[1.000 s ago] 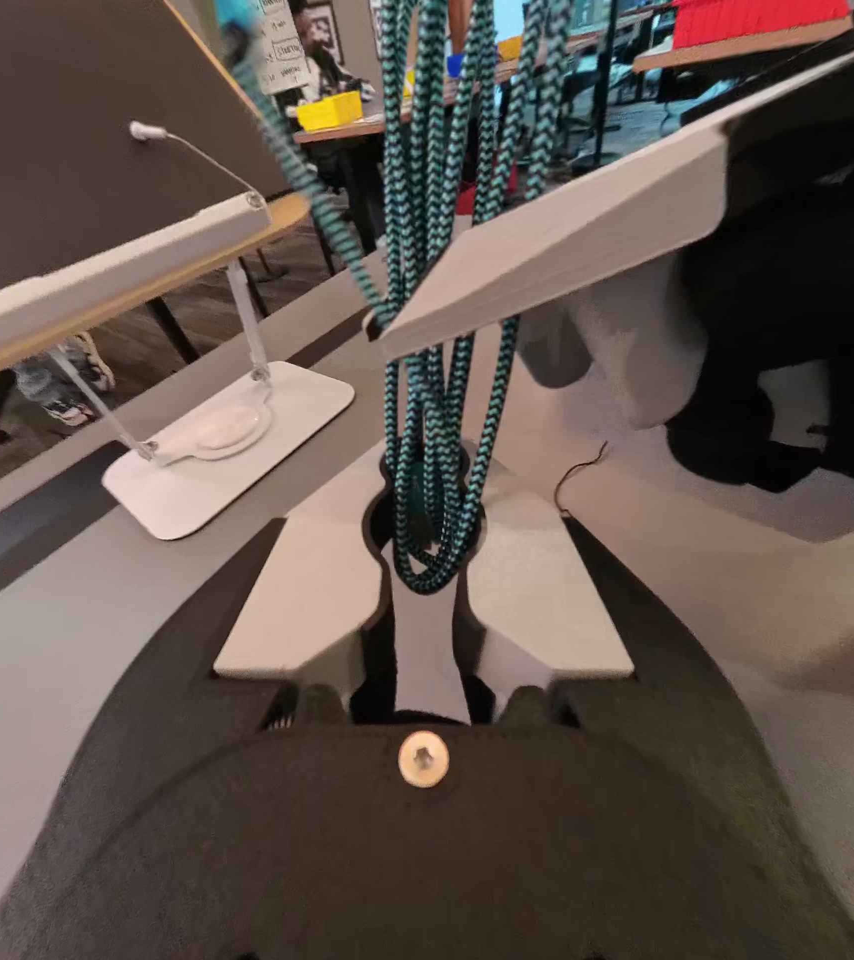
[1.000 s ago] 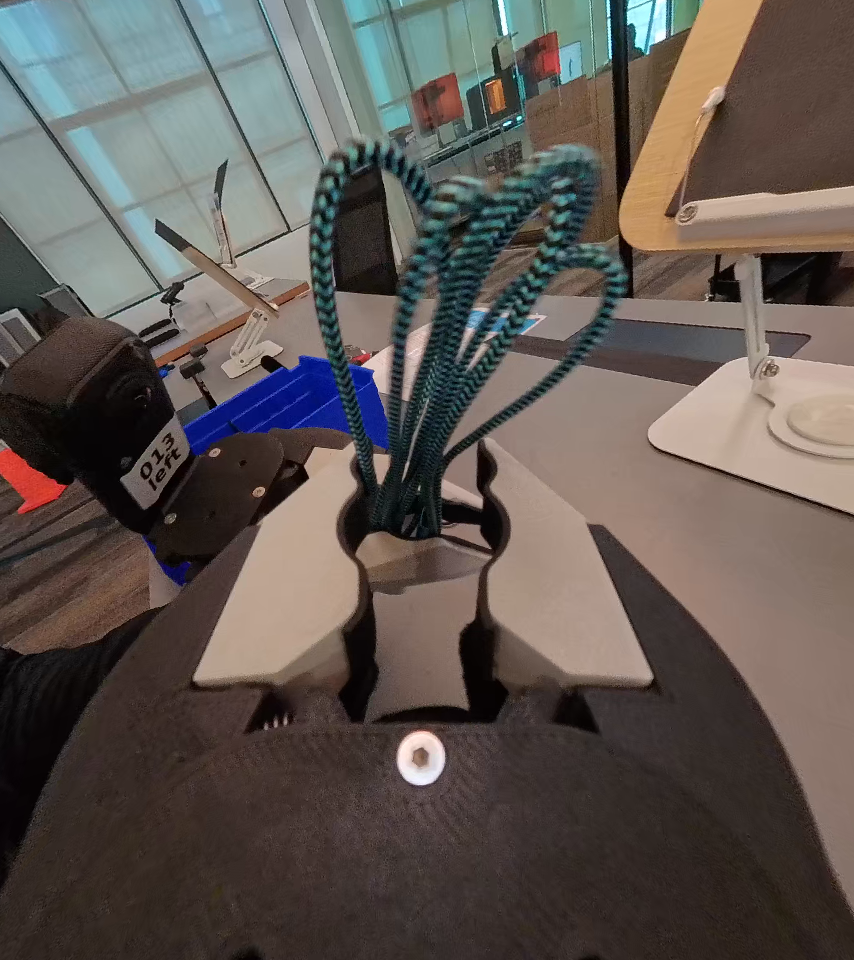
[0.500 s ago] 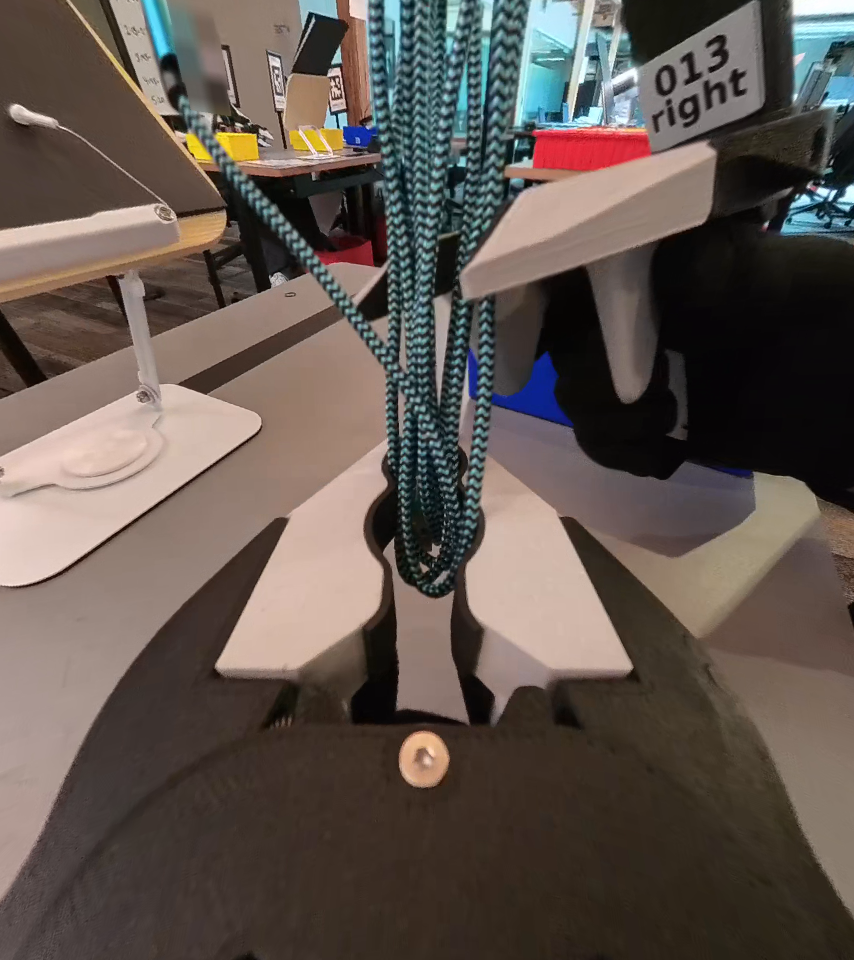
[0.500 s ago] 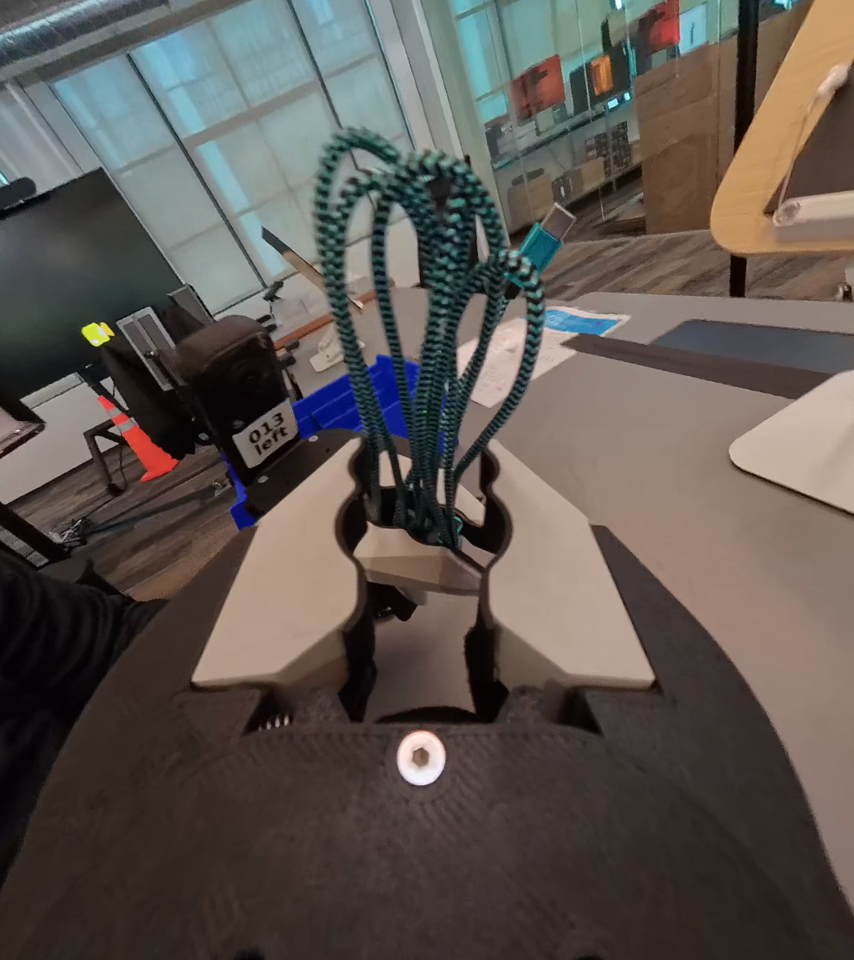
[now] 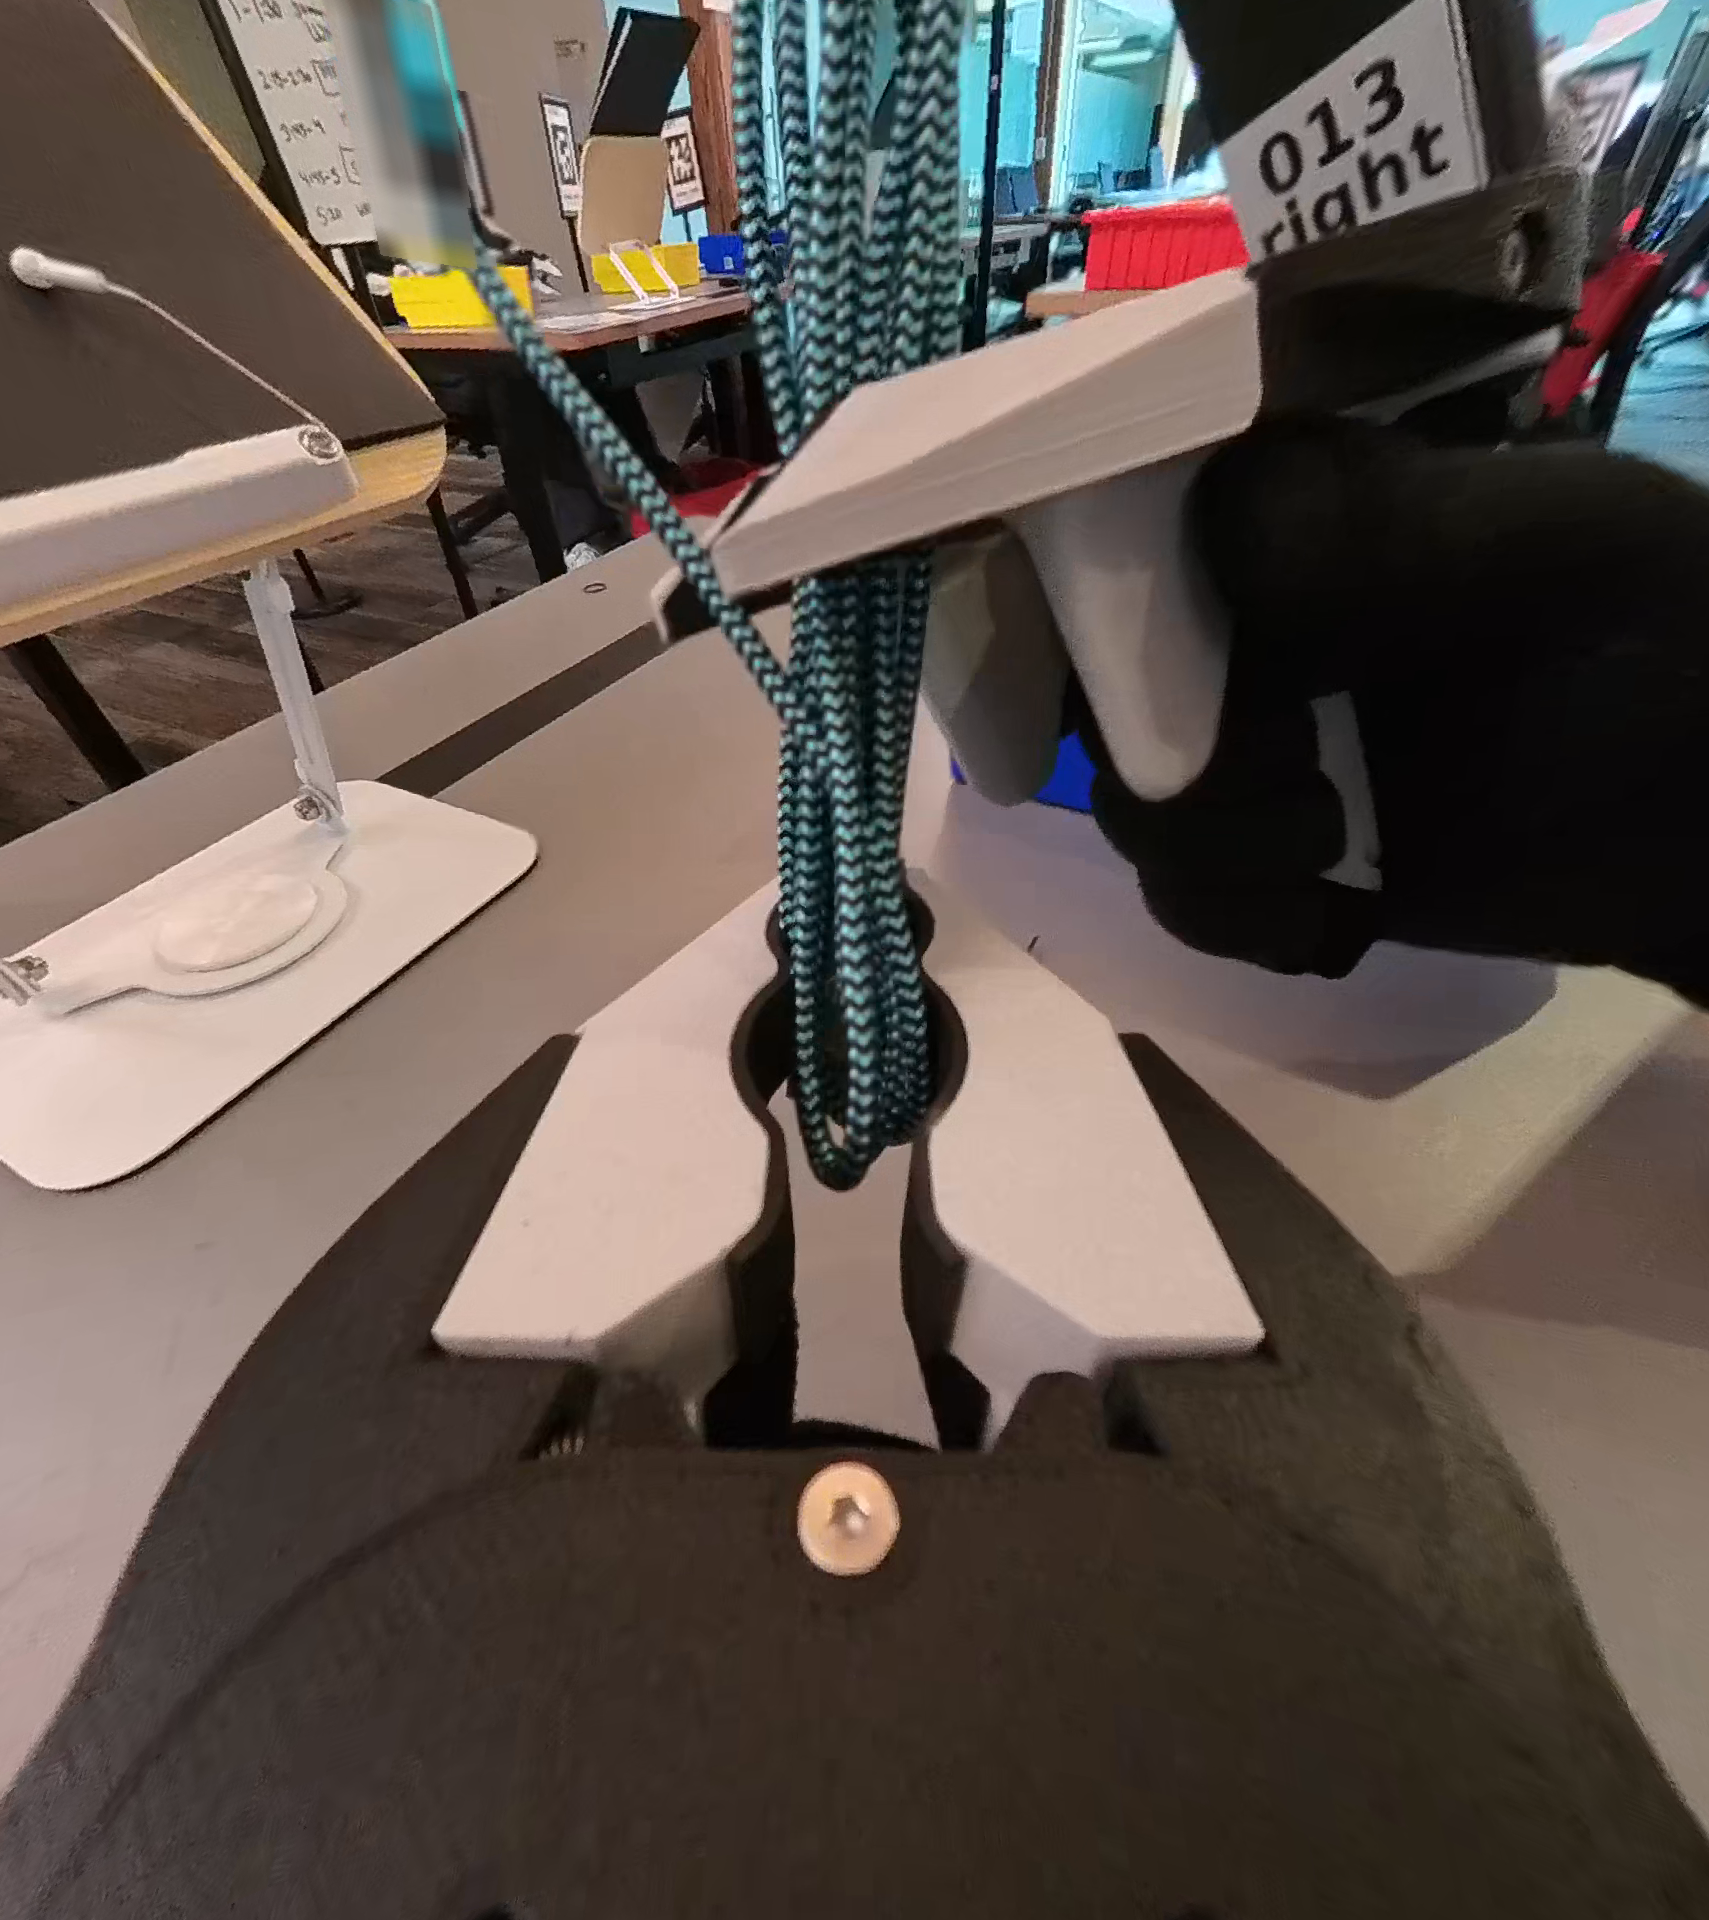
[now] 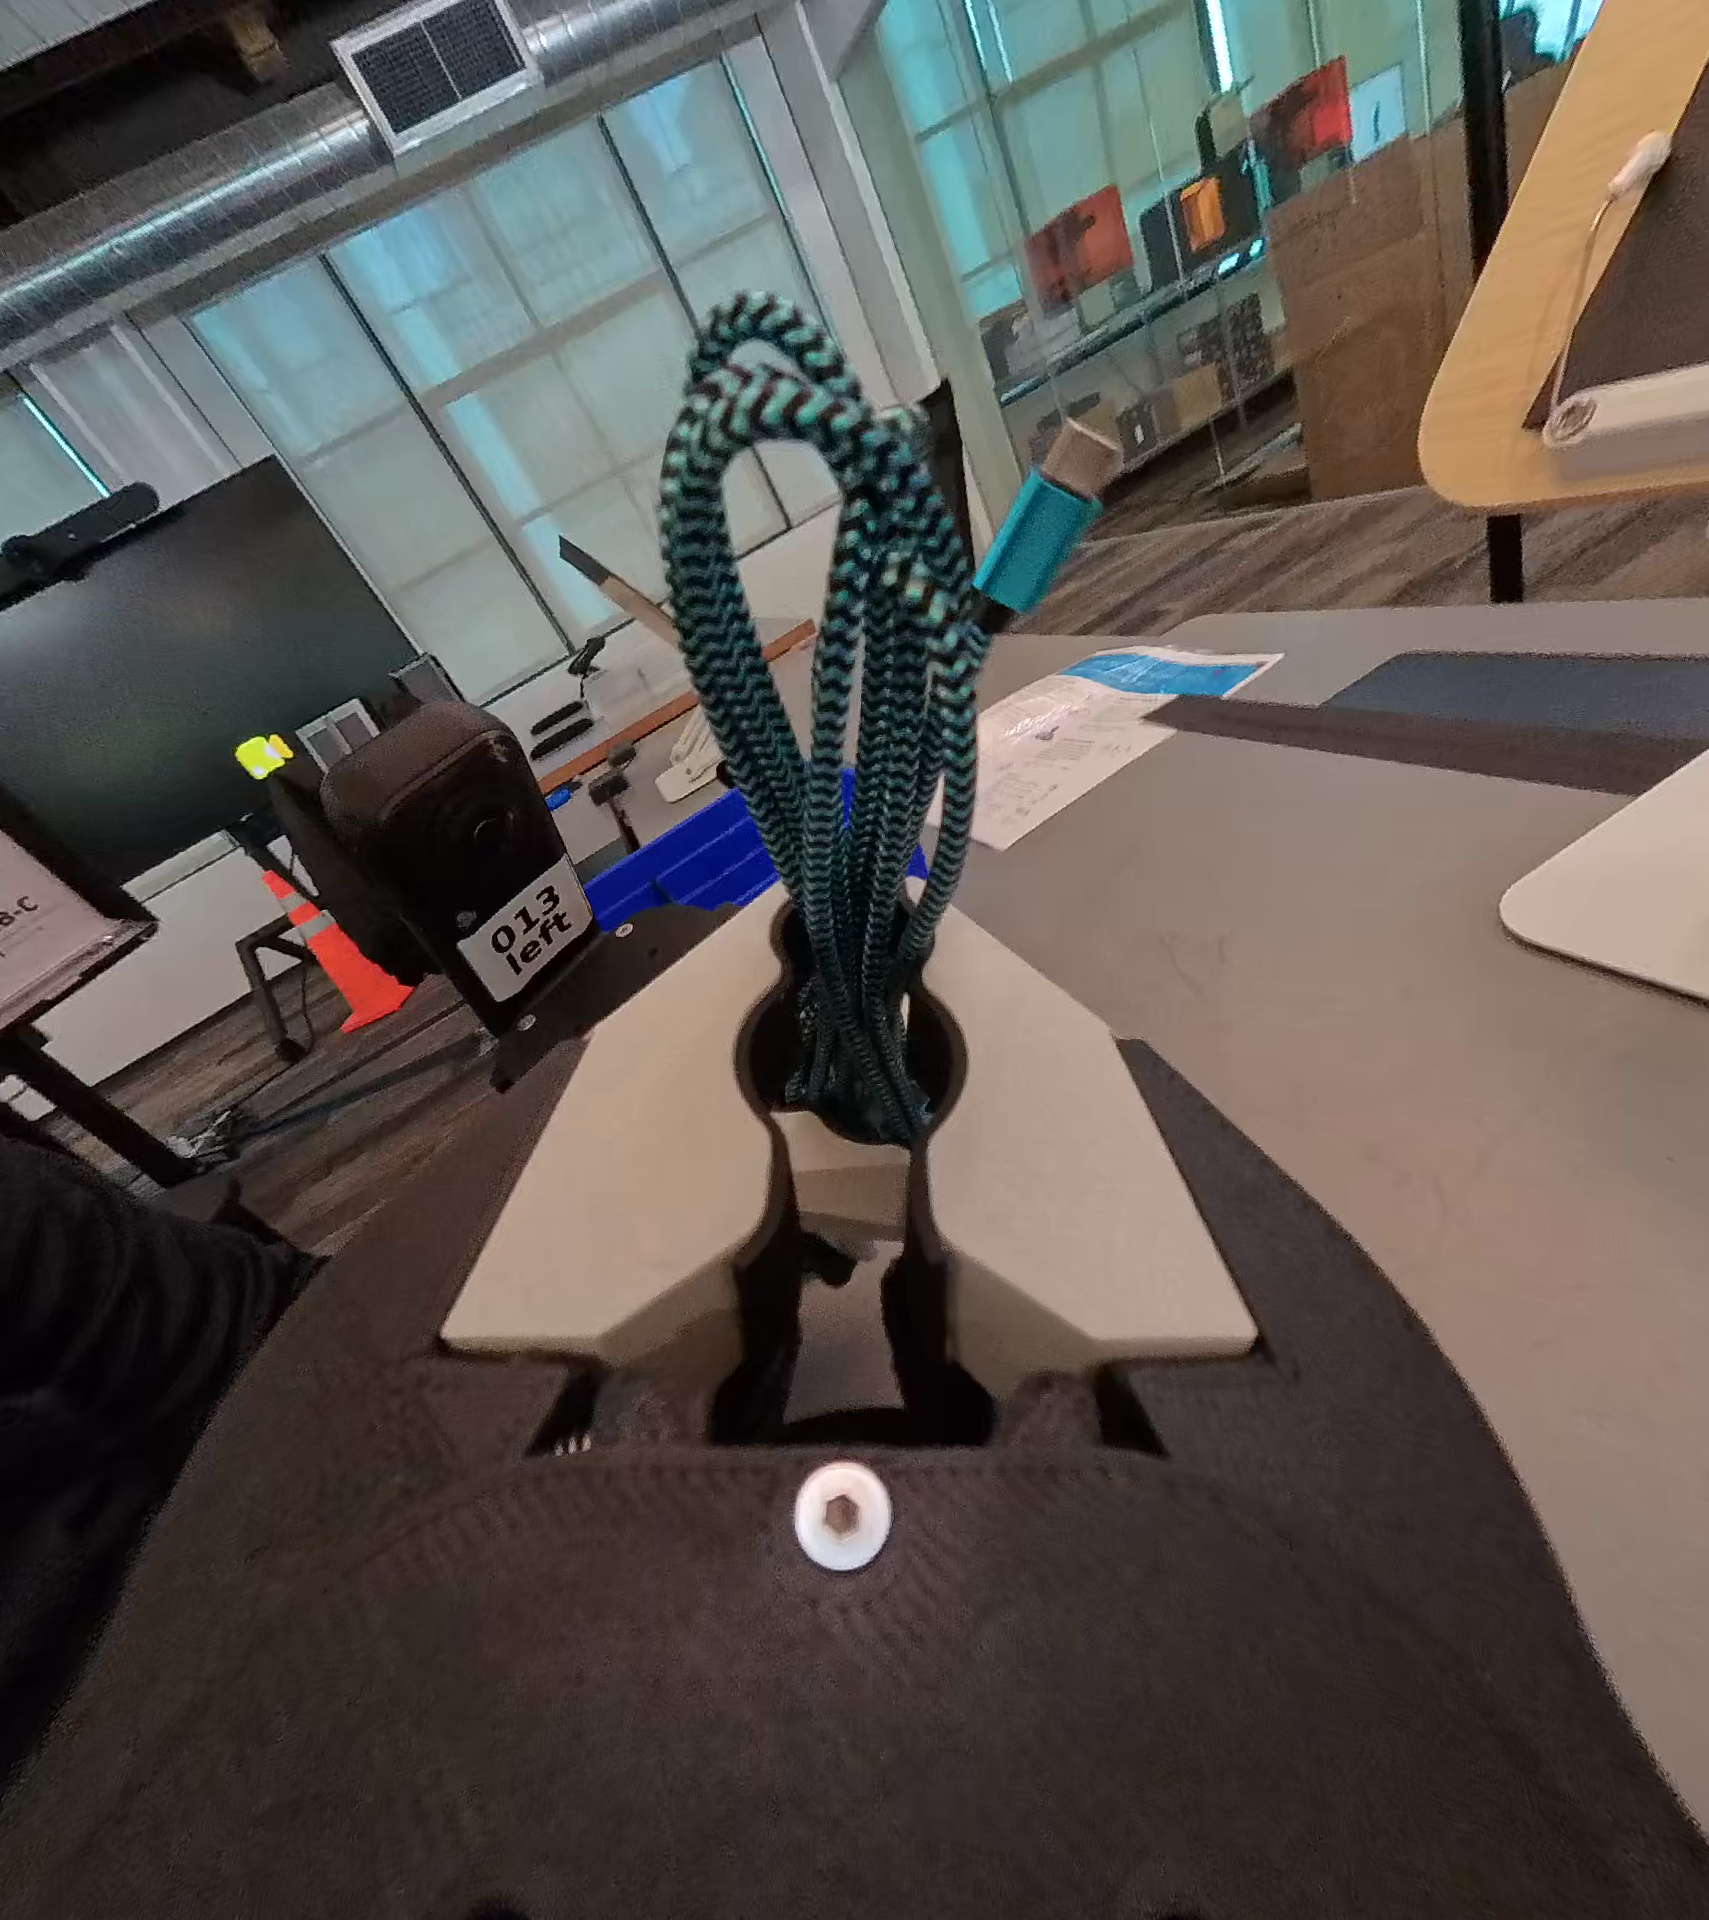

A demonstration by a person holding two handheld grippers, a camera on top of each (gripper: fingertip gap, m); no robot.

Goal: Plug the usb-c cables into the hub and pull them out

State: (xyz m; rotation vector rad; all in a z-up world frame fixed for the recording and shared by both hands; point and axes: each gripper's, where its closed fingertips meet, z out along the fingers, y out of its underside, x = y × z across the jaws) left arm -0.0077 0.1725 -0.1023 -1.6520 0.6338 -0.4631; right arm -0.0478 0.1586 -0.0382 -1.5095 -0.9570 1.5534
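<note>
Between both hand-held grippers, braided teal-black cable (image 5: 855, 852) loops

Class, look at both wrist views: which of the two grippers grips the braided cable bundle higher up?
The right gripper: it clamps the braided cable bundle above the left gripper, which holds the bottom loops.

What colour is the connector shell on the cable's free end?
Teal metallic connector shell, clearest in the right wrist view.
</note>
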